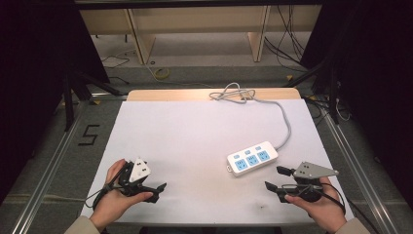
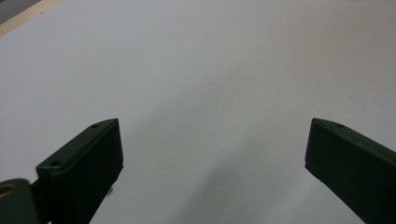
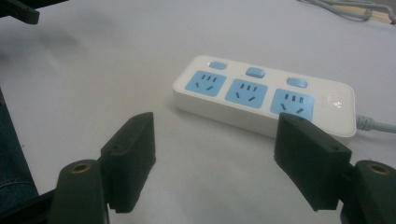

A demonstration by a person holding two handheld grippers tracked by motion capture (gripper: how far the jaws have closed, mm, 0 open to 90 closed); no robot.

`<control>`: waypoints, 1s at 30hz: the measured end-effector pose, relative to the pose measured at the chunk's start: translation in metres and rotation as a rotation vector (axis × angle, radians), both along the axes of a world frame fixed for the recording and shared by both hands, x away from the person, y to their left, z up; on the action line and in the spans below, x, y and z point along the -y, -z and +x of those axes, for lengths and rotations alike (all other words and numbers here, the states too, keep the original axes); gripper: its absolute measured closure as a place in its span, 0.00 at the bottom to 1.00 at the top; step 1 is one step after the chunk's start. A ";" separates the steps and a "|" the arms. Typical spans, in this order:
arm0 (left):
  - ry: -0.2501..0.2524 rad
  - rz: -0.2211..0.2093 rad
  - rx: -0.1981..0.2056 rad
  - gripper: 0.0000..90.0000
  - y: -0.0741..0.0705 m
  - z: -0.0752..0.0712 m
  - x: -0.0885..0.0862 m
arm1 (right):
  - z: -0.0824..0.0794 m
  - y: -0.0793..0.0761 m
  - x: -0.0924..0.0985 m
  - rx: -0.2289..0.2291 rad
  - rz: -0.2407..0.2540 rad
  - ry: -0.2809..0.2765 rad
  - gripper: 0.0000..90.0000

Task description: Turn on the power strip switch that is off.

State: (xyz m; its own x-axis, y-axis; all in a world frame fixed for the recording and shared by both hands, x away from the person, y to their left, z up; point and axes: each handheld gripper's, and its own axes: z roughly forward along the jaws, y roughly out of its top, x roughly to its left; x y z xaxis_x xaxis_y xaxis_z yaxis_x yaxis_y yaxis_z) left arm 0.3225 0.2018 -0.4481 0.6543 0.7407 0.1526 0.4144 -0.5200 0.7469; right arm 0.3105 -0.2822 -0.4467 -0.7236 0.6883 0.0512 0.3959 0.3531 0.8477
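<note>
Your right gripper (image 1: pixel 279 181) sits near the front edge of the white surface (image 1: pixel 195 141), at about 5 o'clock in the high view, with your hand wrapped around its body and the grey plate on top. Its fingers (image 3: pixel 133 161) stand wide apart with nothing between them, and they point toward 10 o'clock on the surface. The power strip (image 1: pixel 252 158) lies just beyond them, flat on the surface at roughly 4 o'clock from the middle, close to the right gripper but not touching it. In the right gripper view the power strip (image 3: pixel 264 95) fills the space ahead of the fingers, showing three blue sockets in a row and three blue switches along its far side. Its grey cord (image 1: pixel 285 119) leaves the right end and runs back toward 12 o'clock, ending in a loose coil at the far edge of the surface. Your left gripper (image 1: pixel 155 189) rests at about 7 o'clock, well apart from the power strip, and its fingers (image 2: pixel 88 163) are likewise spread with only bare surface between them.
</note>
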 end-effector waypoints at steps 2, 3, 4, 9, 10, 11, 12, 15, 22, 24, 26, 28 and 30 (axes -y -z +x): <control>-0.013 -0.014 0.009 0.06 -0.001 0.000 -0.001 | 0.000 0.000 0.000 -0.001 -0.006 0.000 0.35; -0.015 -0.011 0.012 0.06 -0.001 0.000 -0.001 | -0.001 0.000 -0.001 -0.002 -0.011 0.000 0.36; -0.018 -0.009 0.010 0.06 -0.001 0.000 -0.001 | -0.001 0.000 -0.001 0.001 -0.013 0.001 0.37; -0.021 0.000 0.003 0.06 0.000 0.000 -0.001 | -0.003 -0.001 -0.004 0.011 -0.042 0.000 0.47; -0.027 -0.002 0.003 0.06 0.000 0.001 0.000 | -0.004 -0.002 -0.005 0.021 -0.056 0.007 0.56; -0.028 0.002 0.000 0.06 0.000 0.001 0.000 | -0.004 -0.004 -0.005 0.034 -0.064 0.009 0.61; -0.028 0.004 0.000 0.06 0.000 0.001 0.000 | -0.004 -0.005 -0.005 0.046 -0.063 0.010 0.65; -0.031 0.006 0.000 0.07 0.000 0.001 0.001 | -0.005 -0.007 -0.004 0.071 -0.068 0.032 0.77; -0.026 0.005 -0.006 0.08 0.000 0.002 0.002 | -0.004 -0.009 -0.001 0.074 -0.085 0.073 0.96; -0.037 0.002 0.002 0.08 0.000 0.002 0.002 | -0.004 -0.010 -0.001 0.065 -0.093 0.085 1.00; -0.041 0.002 -0.001 0.09 0.000 0.003 0.002 | -0.004 -0.011 -0.001 0.055 -0.099 0.101 1.00; -0.042 0.004 -0.001 0.09 0.000 0.003 0.002 | -0.003 -0.011 -0.001 0.040 -0.108 0.114 1.00; -0.045 0.005 0.001 0.09 0.000 0.003 0.002 | -0.003 -0.012 -0.001 0.034 -0.111 0.118 1.00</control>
